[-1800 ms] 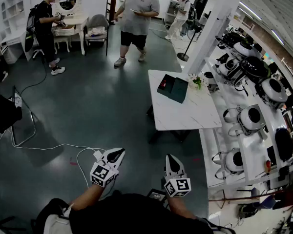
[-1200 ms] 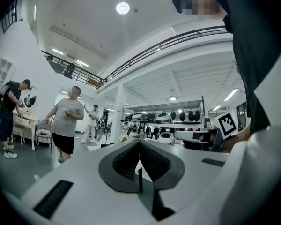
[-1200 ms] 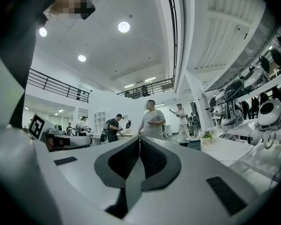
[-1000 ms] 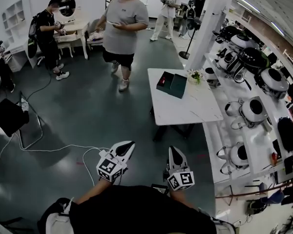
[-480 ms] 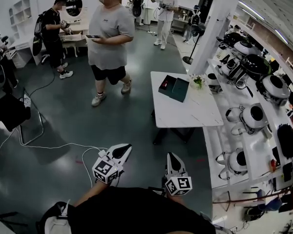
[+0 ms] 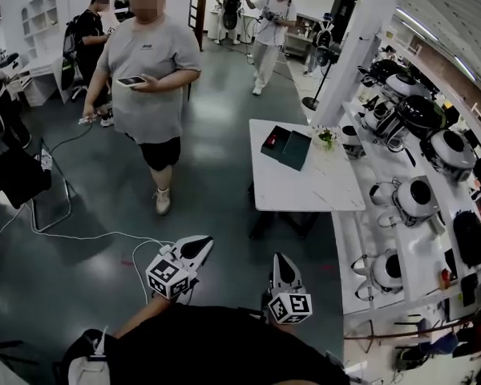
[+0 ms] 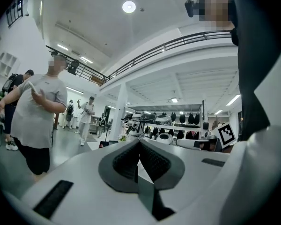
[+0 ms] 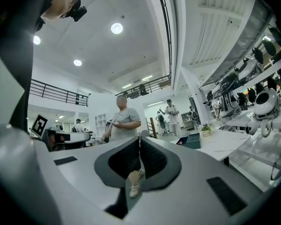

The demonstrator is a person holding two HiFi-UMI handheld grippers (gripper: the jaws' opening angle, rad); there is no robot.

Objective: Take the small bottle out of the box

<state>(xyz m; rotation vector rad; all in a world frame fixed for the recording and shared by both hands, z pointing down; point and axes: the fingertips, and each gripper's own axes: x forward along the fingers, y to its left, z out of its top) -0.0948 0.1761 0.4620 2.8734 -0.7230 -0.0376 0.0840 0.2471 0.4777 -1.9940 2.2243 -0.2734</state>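
The box lies open on the white counter, toward the counter's far end. It is dark, with a small red patch showing in its left half. The small bottle cannot be made out at this range (the box is too small in every view to tell its contents). A small plant with pale flowers stands just beside the box, on the side nearer the shelving.

Both tools are well apart from the counter and held low in front of the operator's body, over the dark floor.

- Left hand-held gripper: jaws pressed together, nothing between them.
- Right hand-held gripper: jaws pressed together, nothing between them.

A white cable runs across the floor near the left hand-held gripper. A person in a grey shirt stands on the floor to the left of the counter, holding a phone. White shelving carrying rounded black-and-white devices runs along the counter's right side. A white pillar rises beyond the counter.
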